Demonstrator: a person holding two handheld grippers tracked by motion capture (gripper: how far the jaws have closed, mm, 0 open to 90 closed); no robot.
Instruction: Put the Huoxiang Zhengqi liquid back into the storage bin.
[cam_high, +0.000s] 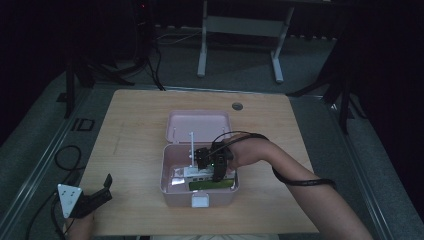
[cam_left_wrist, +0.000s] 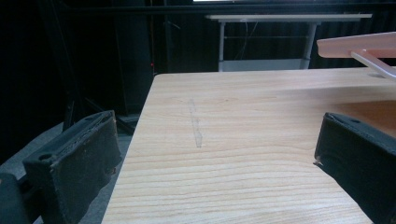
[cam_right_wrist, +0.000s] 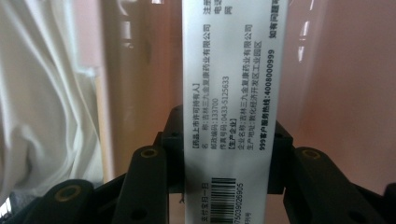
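Observation:
A pink box (cam_high: 172, 192) stands mid-table with its lid (cam_high: 198, 125) folded back. My right gripper (cam_high: 212, 166) reaches down into it and is shut on a white medicine carton (cam_high: 196, 173). In the right gripper view the carton (cam_right_wrist: 229, 70), printed with text and a barcode, is pinched between the jaws of the right gripper (cam_right_wrist: 226, 158), with the pink box wall (cam_right_wrist: 336, 93) behind. A green pack (cam_high: 210, 184) lies in the box by the front wall. My left gripper (cam_high: 108, 187) rests at the table's front left corner, open and holding nothing; in its own view the left gripper (cam_left_wrist: 215, 154) spans bare wood.
The wooden table (cam_high: 135, 125) has a round cable hole (cam_high: 237, 106) near its far edge. A white latch tab (cam_high: 200, 201) juts from the box front. The lid's edge (cam_left_wrist: 359, 46) hangs at upper right. Cables (cam_high: 67, 157) lie on the floor at left.

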